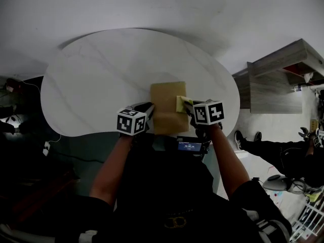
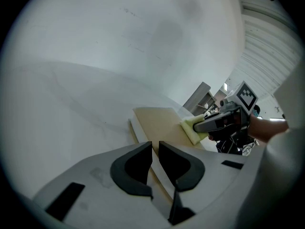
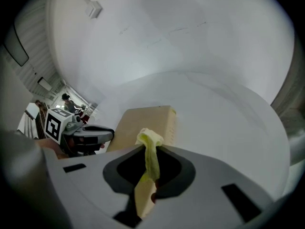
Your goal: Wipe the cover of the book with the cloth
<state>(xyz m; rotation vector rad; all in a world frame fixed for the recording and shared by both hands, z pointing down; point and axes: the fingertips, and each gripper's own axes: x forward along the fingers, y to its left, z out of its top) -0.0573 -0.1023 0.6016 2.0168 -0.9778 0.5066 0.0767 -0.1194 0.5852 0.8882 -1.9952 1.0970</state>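
Nearest, the right claw (image 1: 188,106) pinches a yellow cloth (image 1: 181,104) against the right side of the tan book (image 1: 166,113) — the left claw (image 1: 147,107), closed and empty, sits at its left edge, on the white bench (image 1: 101,75).

1. One table (image 1: 91,85), white.
2. One book (image 1: 164,103), at the table's near edge.
3. One cloth (image 1: 182,103), yellow, above the table.
4. Two grippers at the table's near edge: left gripper (image 2: 155,149), right gripper (image 3: 151,151).
5. One shelf unit (image 1: 273,85), right of the table.
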